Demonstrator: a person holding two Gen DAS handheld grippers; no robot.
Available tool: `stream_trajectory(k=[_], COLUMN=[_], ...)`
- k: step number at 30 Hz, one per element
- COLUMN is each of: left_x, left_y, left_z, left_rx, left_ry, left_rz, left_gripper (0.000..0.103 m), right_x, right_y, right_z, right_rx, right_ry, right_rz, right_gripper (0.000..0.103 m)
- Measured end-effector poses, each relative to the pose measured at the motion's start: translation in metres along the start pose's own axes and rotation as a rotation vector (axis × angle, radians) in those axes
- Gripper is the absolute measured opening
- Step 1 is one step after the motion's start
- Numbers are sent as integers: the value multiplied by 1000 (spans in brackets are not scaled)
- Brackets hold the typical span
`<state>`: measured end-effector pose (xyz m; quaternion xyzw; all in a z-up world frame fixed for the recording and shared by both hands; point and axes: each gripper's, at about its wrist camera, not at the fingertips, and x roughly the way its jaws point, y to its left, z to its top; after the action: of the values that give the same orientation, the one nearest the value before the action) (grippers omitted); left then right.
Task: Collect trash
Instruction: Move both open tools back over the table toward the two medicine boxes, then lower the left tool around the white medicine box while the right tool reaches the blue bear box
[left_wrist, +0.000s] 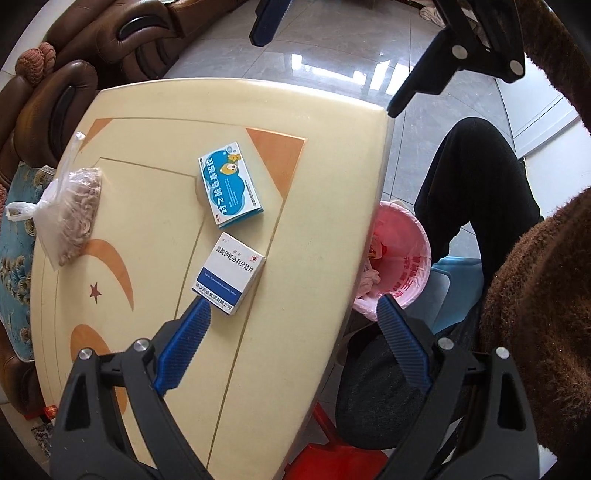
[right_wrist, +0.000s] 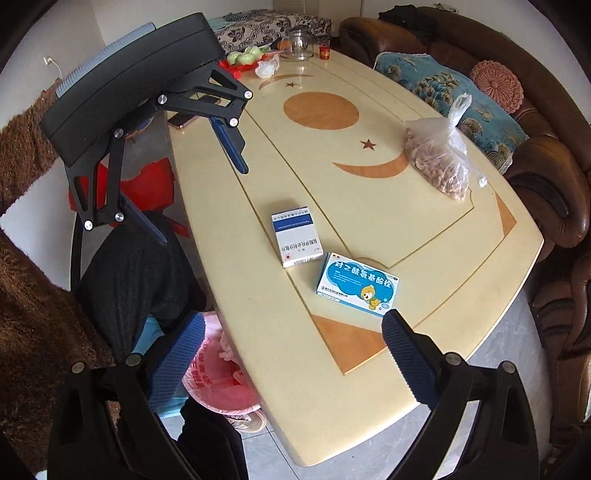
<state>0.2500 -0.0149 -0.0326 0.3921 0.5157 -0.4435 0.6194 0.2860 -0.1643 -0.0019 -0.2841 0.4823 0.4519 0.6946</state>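
Note:
Two medicine boxes lie on the cream table (left_wrist: 155, 206): a white and blue box (left_wrist: 229, 272) (right_wrist: 297, 236) and a blue cartoon box (left_wrist: 231, 183) (right_wrist: 358, 284). A bin with a pink liner (left_wrist: 400, 258) (right_wrist: 218, 384) stands on the floor by the table edge, with some trash inside. My left gripper (left_wrist: 295, 306) is open above the table edge, its left finger just short of the white box; it also shows in the right wrist view (right_wrist: 203, 201). My right gripper (right_wrist: 293, 325) is open and empty, its right finger near the cartoon box; in the left wrist view it (left_wrist: 325, 74) is high above the floor.
A clear bag of brown bits (left_wrist: 75, 210) (right_wrist: 439, 162) lies near the sofa side. A phone (right_wrist: 183, 119), a glass jar (right_wrist: 298, 43), a red fruit tray (right_wrist: 242, 61) and tissue sit at the far end. Brown sofas (right_wrist: 554, 177) surround the table. The person's legs (left_wrist: 476, 192) are beside the bin.

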Motion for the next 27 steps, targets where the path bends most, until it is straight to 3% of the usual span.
stream_trajectory(k=[4,14,27], left_x=[27,86,128], left_y=[17,58,80], left_z=[4,12,21], left_rx=[11,-8,11], left_ry=[36,95,141], left_rz=[-21,-104,-160], left_gripper=[89,89,89], right_x=[31,95,137], right_y=[-9,-24,-46], right_z=[12,26,25], right_rx=[-79,-203,-326], right_ry=[53,160,201], right_rz=[-3,88,121], right_gripper=[94,94,94])
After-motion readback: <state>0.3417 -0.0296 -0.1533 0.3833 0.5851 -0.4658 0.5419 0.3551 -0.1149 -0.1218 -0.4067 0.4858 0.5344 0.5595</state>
